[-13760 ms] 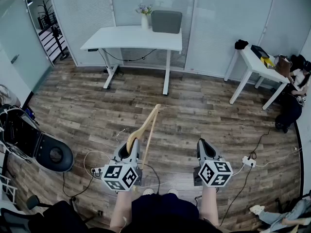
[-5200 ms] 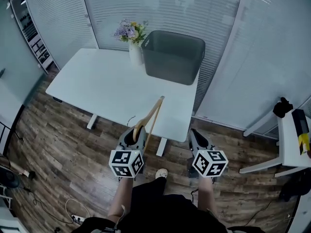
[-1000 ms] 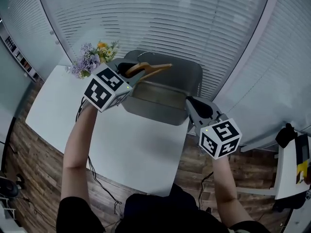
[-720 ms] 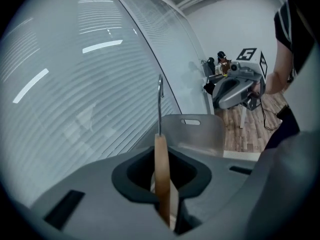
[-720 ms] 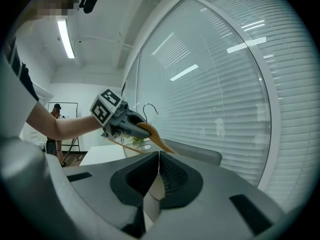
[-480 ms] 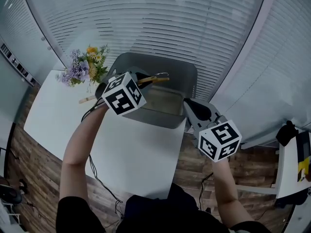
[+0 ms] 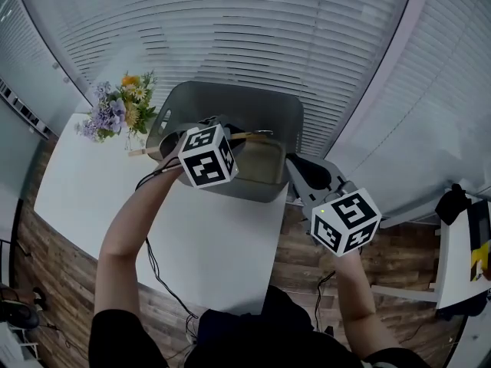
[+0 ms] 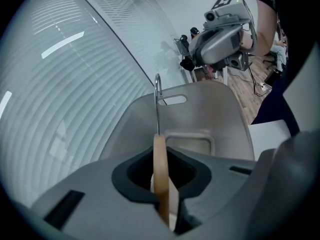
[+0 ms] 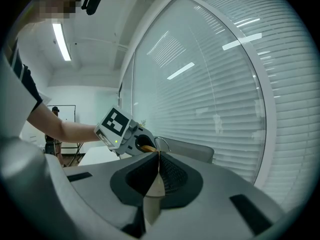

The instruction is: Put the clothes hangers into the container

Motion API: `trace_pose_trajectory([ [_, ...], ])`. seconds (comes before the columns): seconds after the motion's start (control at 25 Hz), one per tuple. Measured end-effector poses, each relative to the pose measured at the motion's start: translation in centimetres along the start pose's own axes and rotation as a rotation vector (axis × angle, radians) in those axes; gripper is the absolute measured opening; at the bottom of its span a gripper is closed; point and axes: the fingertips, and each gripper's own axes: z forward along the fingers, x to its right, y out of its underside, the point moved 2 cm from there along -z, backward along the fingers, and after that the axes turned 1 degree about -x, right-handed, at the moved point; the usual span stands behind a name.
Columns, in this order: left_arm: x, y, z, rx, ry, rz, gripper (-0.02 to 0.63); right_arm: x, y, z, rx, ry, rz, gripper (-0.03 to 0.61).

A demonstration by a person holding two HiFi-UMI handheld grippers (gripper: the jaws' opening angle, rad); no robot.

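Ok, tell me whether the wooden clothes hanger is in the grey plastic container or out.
Out, held above it: the left gripper is shut on the wooden clothes hanger over the grey plastic container's open top.

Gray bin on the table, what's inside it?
A wooden hanger, clamped in the left gripper, dips into the gray bin, one end poking over its rim. The floor that shows looks bare. The gripper's marker cube covers the near left part.

White table [image 7: 219,255] bearing a grey container [image 7: 257,193] and flowers [image 7: 115,112]
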Motion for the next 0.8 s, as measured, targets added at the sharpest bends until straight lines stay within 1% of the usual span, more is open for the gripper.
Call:
trace_pose_trajectory([
  [0.12,0.3,-0.2,0.9,-0.011,0.005,0.022,0.060,0.4,0.3,-0.1,0.002,-0.003,0.013,0.029],
  [0.32,0.0,-0.7,1.4,0.009,0.032,-0.016,0.061,0.5,0.7,0.1,0.004,-0.012,0.027,0.029],
  [0.44,0.2,-0.8,1.5,0.010,0.058,-0.010,0.061,0.6,0.9,0.4,0.004,-0.014,0.036,0.029],
  [0.64,1.5,-0.8,1.5,-0.021,0.130,0.063,0.064,0.7,1.1,0.5,0.002,-0.013,0.043,0.029],
  [0.8,2.8,-0.5,1.7,-0.031,0.226,0.095,0.088,0.7,1.1,0.7,0.006,-0.006,0.045,0.029],
])
